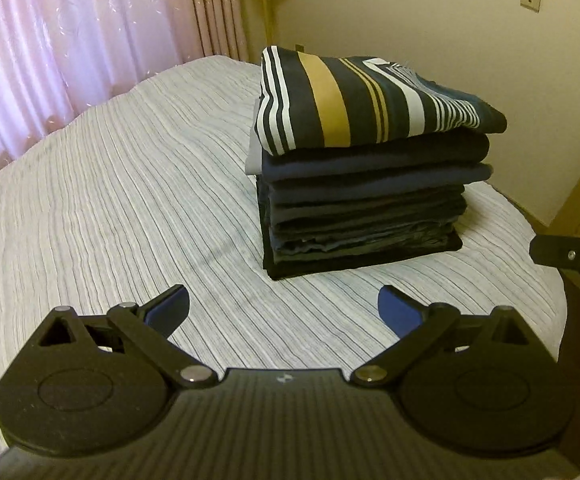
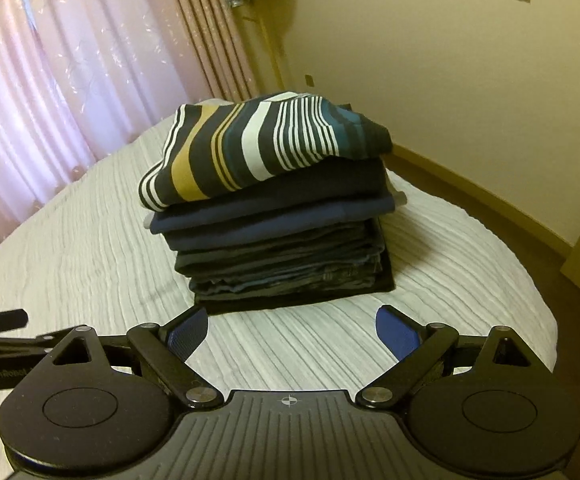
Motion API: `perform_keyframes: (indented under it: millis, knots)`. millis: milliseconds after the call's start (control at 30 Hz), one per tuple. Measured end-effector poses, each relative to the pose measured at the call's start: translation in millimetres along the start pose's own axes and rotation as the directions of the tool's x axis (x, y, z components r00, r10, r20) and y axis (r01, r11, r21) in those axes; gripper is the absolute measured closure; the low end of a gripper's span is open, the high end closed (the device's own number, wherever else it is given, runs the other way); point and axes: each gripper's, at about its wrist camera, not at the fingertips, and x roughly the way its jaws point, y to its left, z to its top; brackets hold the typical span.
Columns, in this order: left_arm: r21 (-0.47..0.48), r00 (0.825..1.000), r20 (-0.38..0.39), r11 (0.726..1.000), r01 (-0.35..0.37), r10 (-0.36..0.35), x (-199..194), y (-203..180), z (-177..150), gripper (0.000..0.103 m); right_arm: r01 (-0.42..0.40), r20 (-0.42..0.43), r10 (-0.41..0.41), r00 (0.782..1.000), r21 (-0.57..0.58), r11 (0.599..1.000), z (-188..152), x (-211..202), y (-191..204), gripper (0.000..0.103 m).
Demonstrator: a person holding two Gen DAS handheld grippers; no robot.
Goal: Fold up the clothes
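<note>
- Clothes first, from the left wrist view: a tall stack of folded clothes [image 1: 370,184] sits on the bed [image 1: 109,200], and I'll use that stack as my landmark. On top lies a striped shirt [image 1: 370,100], folded flat, with dark navy and black pieces squared up beneath it.
- Just in front of the stack, low over the bedspread, the left gripper [image 1: 283,312] has its jaws wide apart with nothing between them. To the right of the stack, at the frame edge, part of the right gripper [image 1: 570,256] pokes in.
- From the right wrist view: the same stack [image 2: 285,232] stands directly ahead, the striped shirt [image 2: 261,148] draped a little over its front left corner. The right gripper [image 2: 292,336] hovers in front of the stack's base, jaws spread and empty.
- Beside the stack, left and right, I see only bare bedspread [image 2: 89,248]; no loose garment shows in either view.
- My guess is that the folding is finished or very nearly so, unless more laundry waits somewhere out of sight. At most, the top shirt might want a small straightening.
</note>
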Motion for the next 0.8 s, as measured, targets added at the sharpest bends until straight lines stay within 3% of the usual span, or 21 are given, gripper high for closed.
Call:
perform_keyframes:
  millis: [367, 800]
  knots:
    - [0.001, 0.998, 0.055, 1.0, 0.024, -0.024, -9, -7, 1, 0.004, 0.008, -0.011, -0.007, 1.0, 0.039, 0.999, -14, -7, 7, 0.009]
    - [-0.014, 0.999, 0.023, 1.0, 0.026, -0.026, 0, -9, 1, 0.004, 0.005, -0.027, -0.004, 1.0, 0.036, 0.999, -13, 1, 9, 0.009]
